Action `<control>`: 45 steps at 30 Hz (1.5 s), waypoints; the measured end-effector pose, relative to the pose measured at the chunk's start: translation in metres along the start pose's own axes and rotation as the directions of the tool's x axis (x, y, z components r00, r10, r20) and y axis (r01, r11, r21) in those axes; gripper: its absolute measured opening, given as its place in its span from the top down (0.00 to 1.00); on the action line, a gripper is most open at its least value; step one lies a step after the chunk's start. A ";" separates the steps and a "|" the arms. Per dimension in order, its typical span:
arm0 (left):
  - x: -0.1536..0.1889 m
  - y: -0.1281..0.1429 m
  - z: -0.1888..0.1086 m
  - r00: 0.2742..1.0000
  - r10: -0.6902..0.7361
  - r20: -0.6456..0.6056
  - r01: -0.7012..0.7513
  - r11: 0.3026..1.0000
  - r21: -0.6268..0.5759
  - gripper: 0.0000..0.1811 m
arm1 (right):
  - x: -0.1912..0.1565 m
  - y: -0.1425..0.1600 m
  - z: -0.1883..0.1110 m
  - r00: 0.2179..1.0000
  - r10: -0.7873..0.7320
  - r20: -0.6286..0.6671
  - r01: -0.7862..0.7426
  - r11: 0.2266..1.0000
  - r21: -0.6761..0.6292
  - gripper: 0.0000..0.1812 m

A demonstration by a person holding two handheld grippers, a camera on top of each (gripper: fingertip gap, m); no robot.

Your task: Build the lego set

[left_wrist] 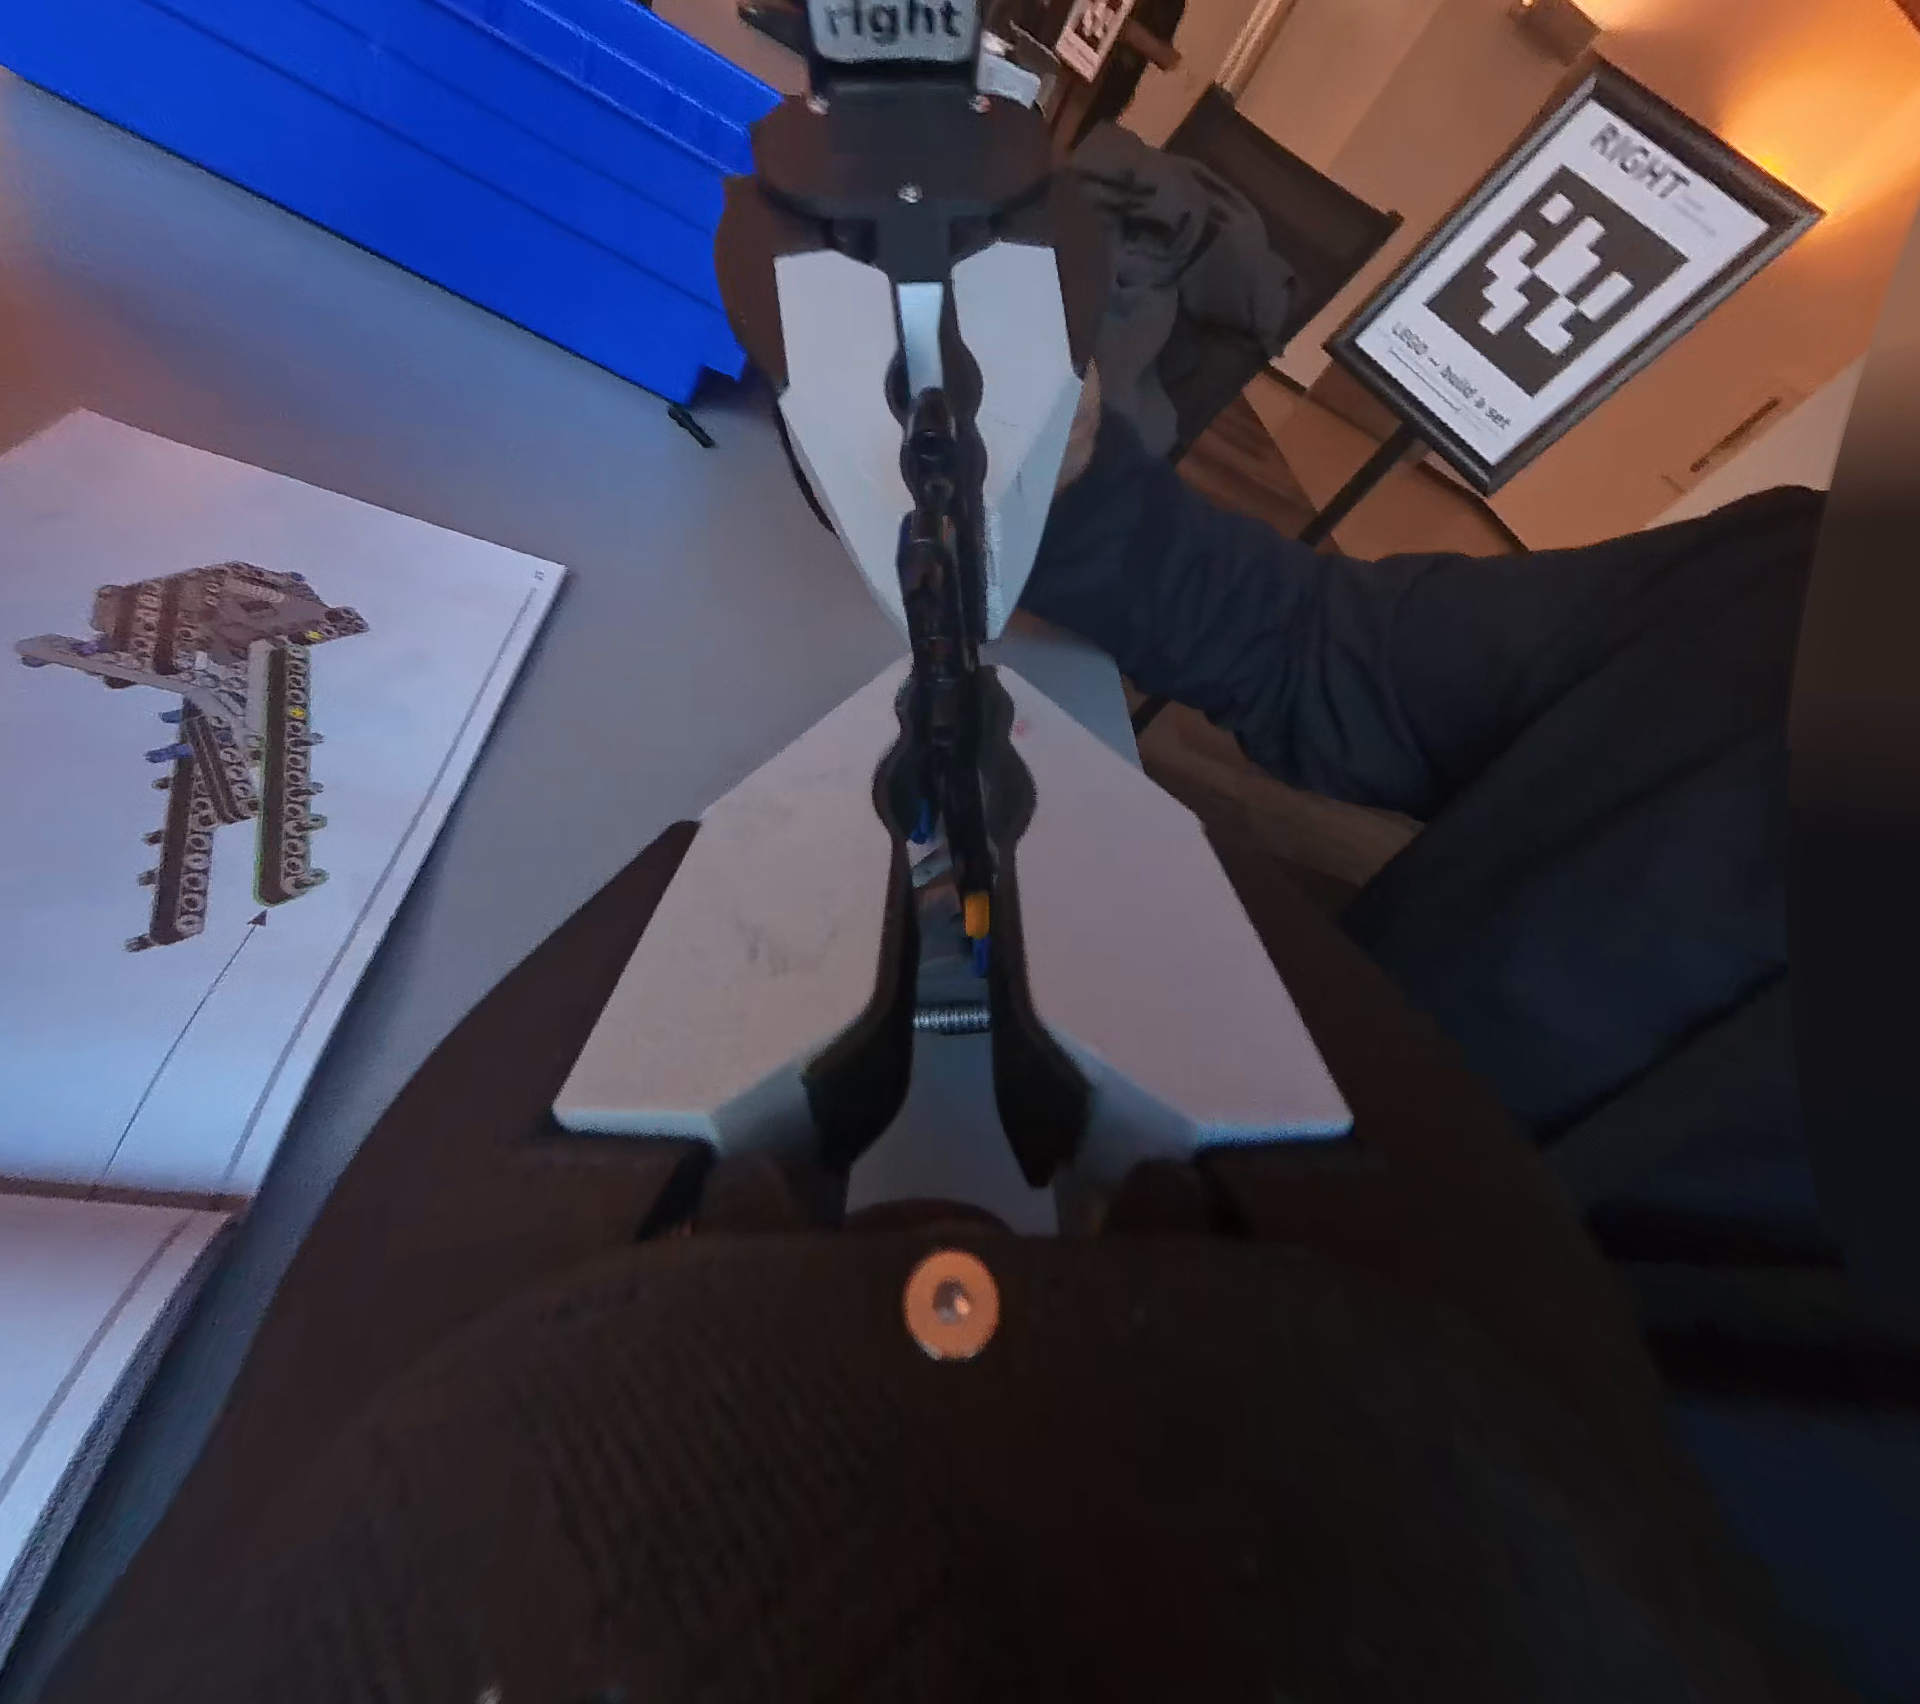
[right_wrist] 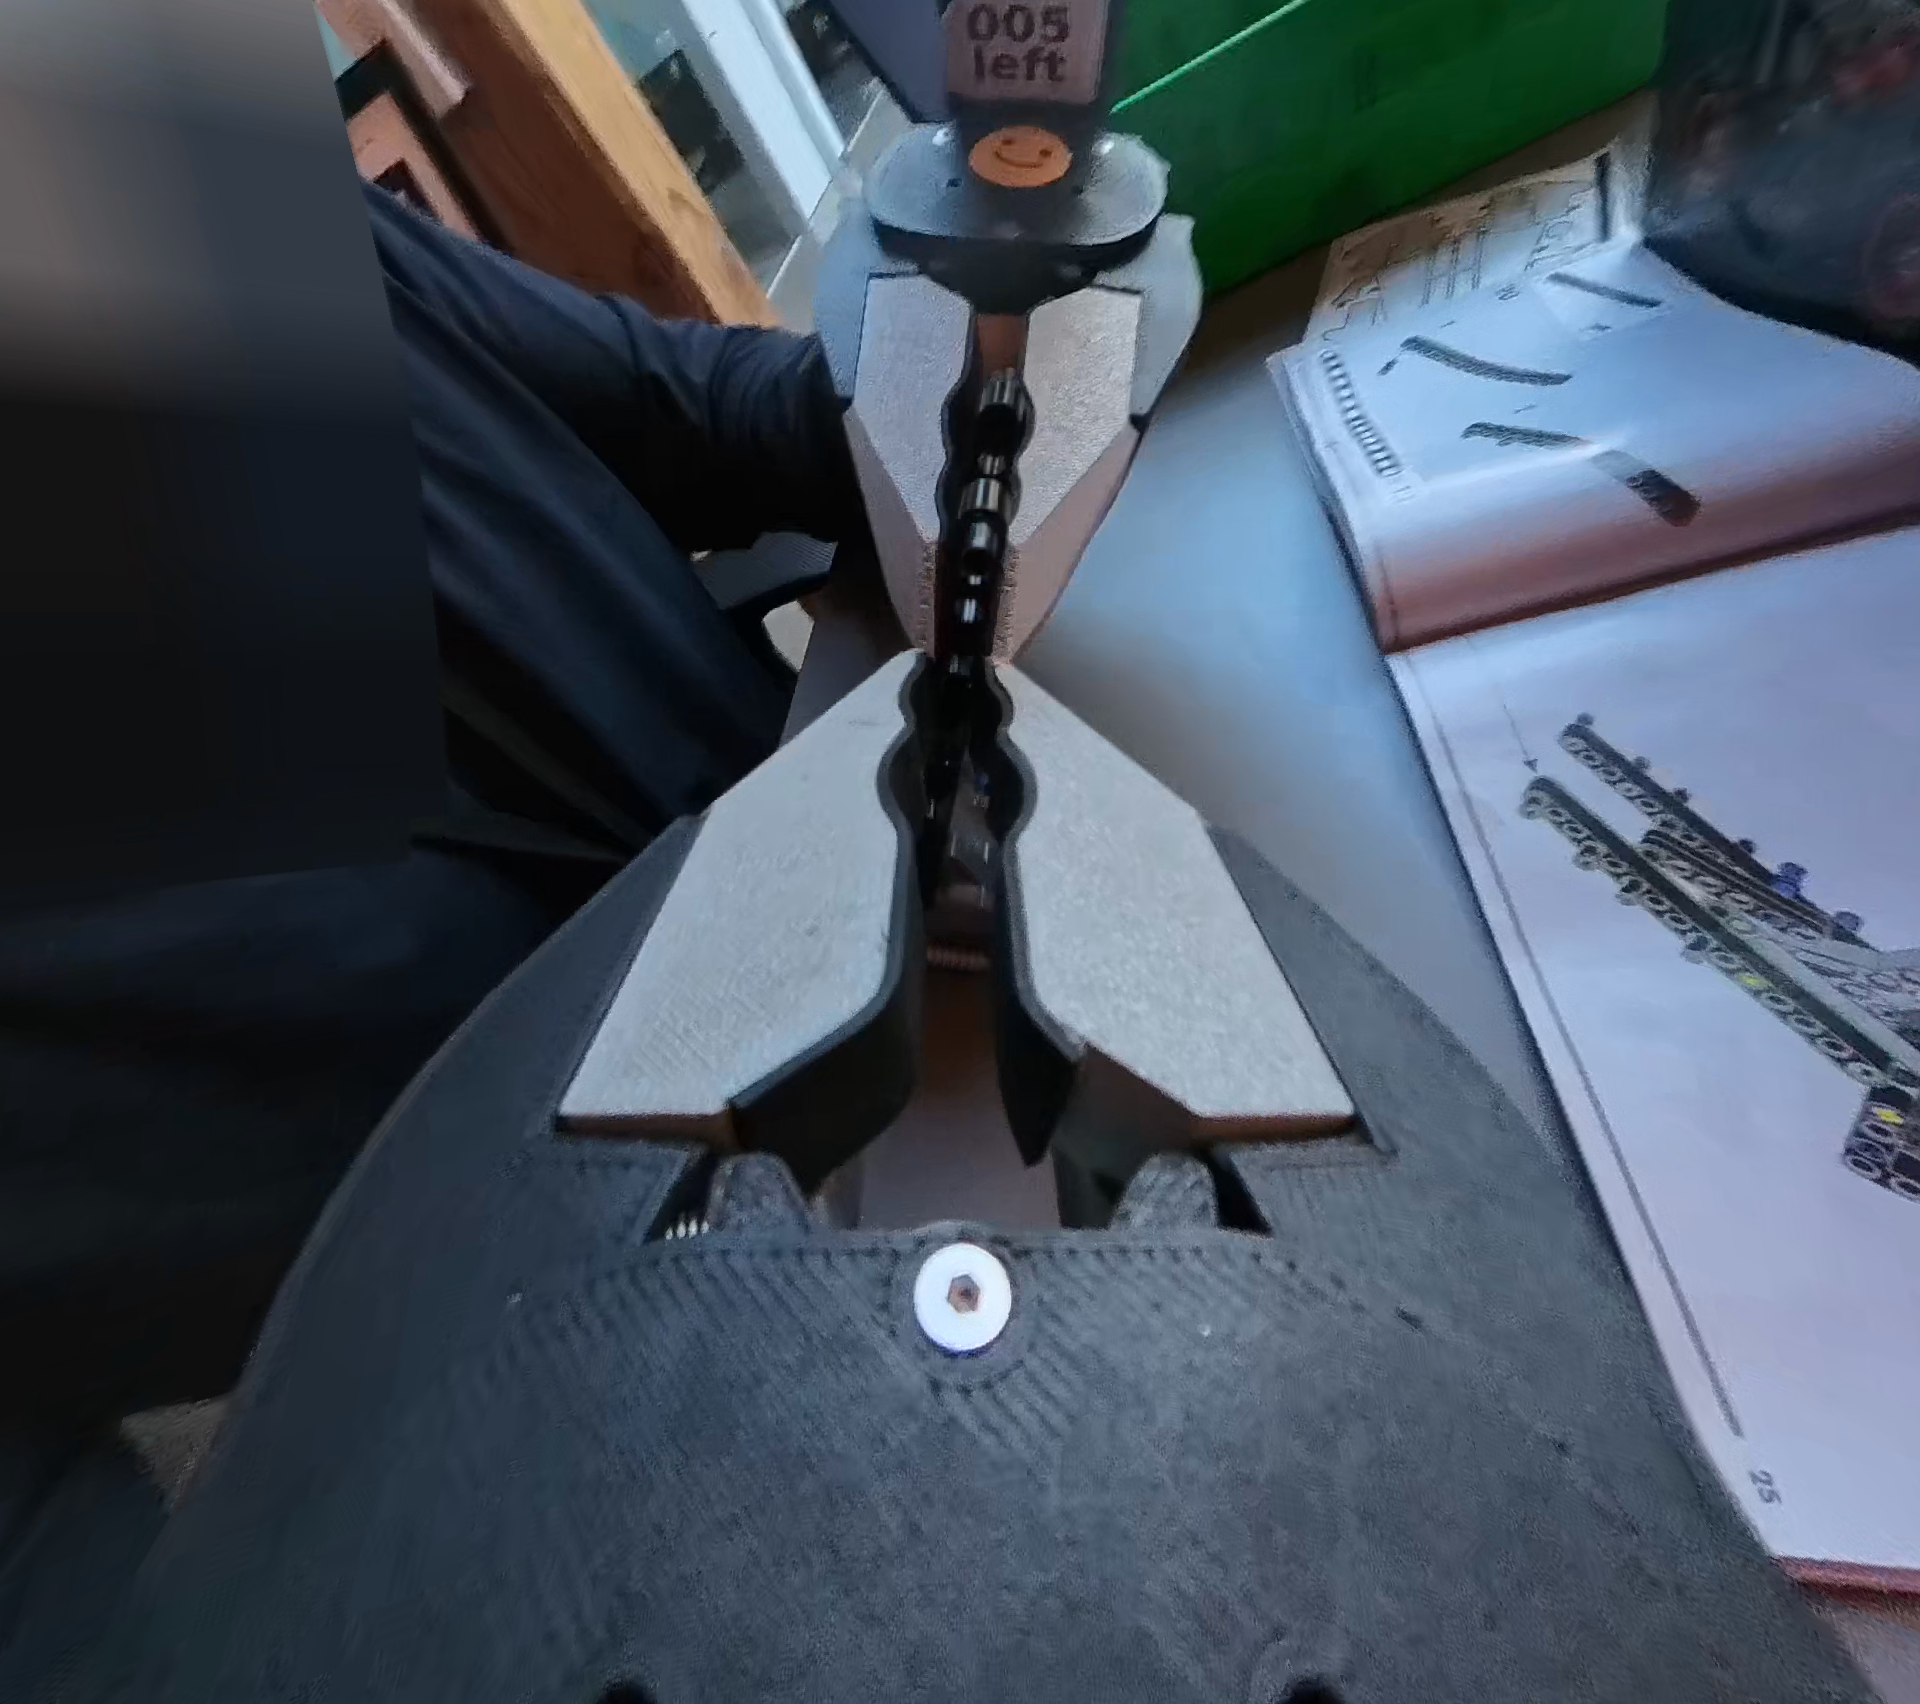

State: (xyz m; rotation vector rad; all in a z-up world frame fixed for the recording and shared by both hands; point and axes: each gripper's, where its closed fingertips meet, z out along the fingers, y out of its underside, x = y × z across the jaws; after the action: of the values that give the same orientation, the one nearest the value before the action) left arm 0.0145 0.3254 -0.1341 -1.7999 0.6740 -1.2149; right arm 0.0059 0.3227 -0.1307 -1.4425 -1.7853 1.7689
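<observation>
A black Lego beam assembly (left_wrist: pixel 935 511) with blue pins and an orange pin is held in the air between both grippers, which face each other tip to tip. In the left wrist view my left gripper (left_wrist: pixel 951 704) is shut on its near end. The right gripper (left_wrist: pixel 943 600) comes in from the top and is shut on its far end. In the right wrist view my right gripper (right_wrist: pixel 956 678) is shut on the black beam (right_wrist: pixel 982 501), and the left gripper (right_wrist: pixel 964 620) clamps it from the far side. Most of the beam is hidden between the fingers.
An open instruction booklet (left_wrist: pixel 260 771) lies on the grey table (left_wrist: pixel 416 304); it also shows in the right wrist view (right_wrist: pixel 1662 927). Blue bins (left_wrist: pixel 364 44) stand behind it. A green bin (right_wrist: pixel 1403 44) and a blurred dark model (right_wrist: pixel 1818 148) stand at the back. A framed sign (left_wrist: pixel 1558 283) stands off the table. A person's dark sleeve (right_wrist: pixel 582 449) is beside the grippers. Only a small space, under 4 cm, lies between the two pairs of fingers. The blurred dark model (right_wrist: pixel 1818 148) lies around 25 centimetres away from my left fingertips.
</observation>
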 end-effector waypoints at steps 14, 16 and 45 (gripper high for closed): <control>-0.019 -0.007 -0.012 0.998 -0.011 0.067 0.006 0.998 0.070 0.96 | 0.012 0.019 0.000 0.992 0.121 -0.017 -0.120 0.989 0.082 0.93; -0.018 -0.007 -0.011 0.998 -0.012 0.062 0.008 0.998 0.070 0.96 | 0.011 0.019 0.005 0.994 0.111 -0.017 -0.110 0.991 0.076 0.94; -0.018 0.019 -0.037 0.987 -0.134 0.088 0.133 0.991 0.023 0.90 | 0.017 0.021 0.008 0.990 0.142 -0.013 -0.140 0.984 0.107 0.98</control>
State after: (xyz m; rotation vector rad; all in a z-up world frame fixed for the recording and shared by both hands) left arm -0.0260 0.3171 -0.1525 -1.8981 0.4973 -1.2157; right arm 0.0014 0.3264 -0.1582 -1.5720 -1.5884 1.8791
